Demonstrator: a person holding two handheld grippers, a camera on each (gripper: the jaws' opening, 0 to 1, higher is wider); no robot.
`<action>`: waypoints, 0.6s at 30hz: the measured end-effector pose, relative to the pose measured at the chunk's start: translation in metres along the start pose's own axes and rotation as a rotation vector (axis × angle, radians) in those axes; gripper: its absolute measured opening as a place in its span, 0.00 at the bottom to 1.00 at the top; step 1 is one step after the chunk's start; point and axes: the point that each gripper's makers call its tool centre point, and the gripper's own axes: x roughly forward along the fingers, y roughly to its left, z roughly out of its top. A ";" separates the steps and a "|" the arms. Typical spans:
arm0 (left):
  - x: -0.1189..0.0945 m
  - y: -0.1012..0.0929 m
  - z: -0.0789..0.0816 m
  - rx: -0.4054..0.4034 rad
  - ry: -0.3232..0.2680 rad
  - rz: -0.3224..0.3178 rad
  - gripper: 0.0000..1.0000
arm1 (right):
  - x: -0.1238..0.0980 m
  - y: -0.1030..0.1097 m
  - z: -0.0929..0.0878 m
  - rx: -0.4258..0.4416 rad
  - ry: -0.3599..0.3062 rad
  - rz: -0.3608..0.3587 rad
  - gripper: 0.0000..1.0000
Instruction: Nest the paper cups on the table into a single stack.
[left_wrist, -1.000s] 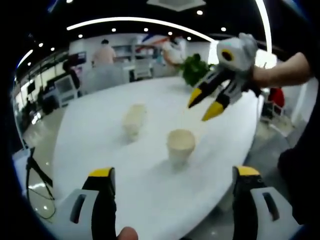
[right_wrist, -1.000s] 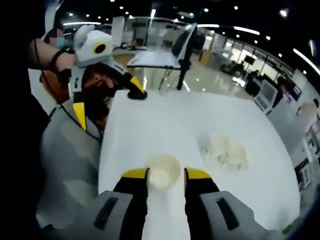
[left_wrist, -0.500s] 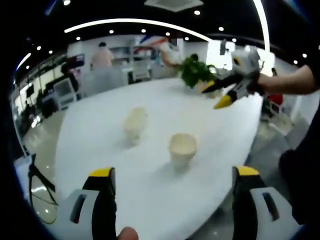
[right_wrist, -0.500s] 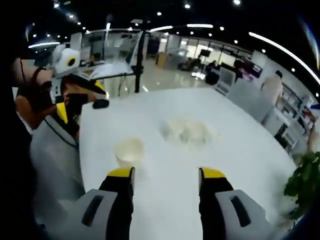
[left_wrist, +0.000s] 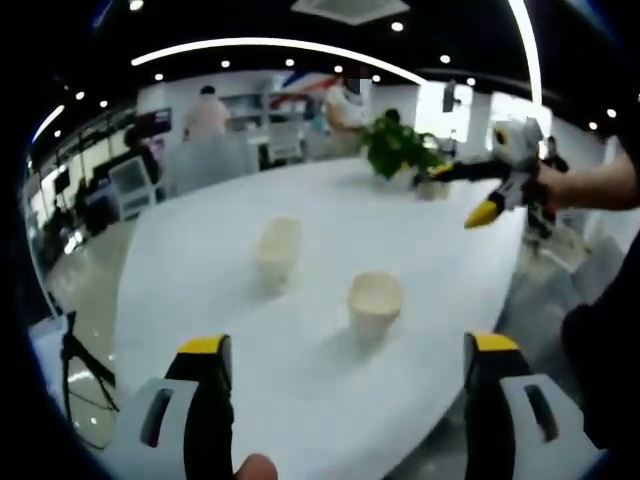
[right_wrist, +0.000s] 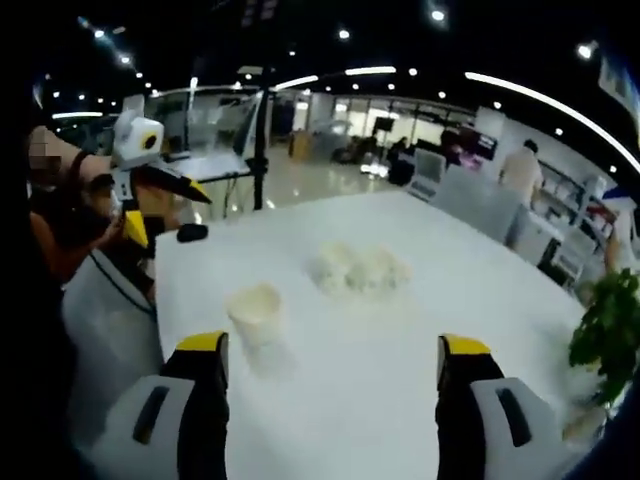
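A: Left gripper view: your left tool (left_wrist: 340, 400) is spread wide and empty. One upright cup (left_wrist: 375, 302) stands alone on the desk (left_wrist: 200, 290); the lying cups (left_wrist: 277, 247) sit well apart from it.

B: Right tool (right_wrist: 330, 400)?

A: Also released, nothing held. Single cup (right_wrist: 255, 310) near you, the rest (right_wrist: 358, 270) further out. I'd say nesting isn't finished: that loner is still unstacked.

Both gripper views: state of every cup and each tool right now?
Near paper cup: upright on the white table, mouth up, free of both tools.
Far paper cup: on the table; blurred, looks tipped on its side.
Left tool: jaws wide open, empty.
Right tool: jaws wide open, empty.
Potted plant: standing at the table's far end.
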 end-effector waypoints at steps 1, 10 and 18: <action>0.000 0.000 0.001 -0.008 -0.006 -0.003 0.96 | 0.000 0.000 -0.003 -0.001 0.003 -0.009 0.91; 0.000 0.007 0.005 -0.012 -0.010 0.005 0.96 | -0.011 -0.029 -0.002 0.088 -0.051 -0.112 1.00; 0.001 0.016 0.019 0.000 -0.026 0.018 0.96 | -0.024 -0.038 -0.011 0.165 -0.080 -0.143 1.00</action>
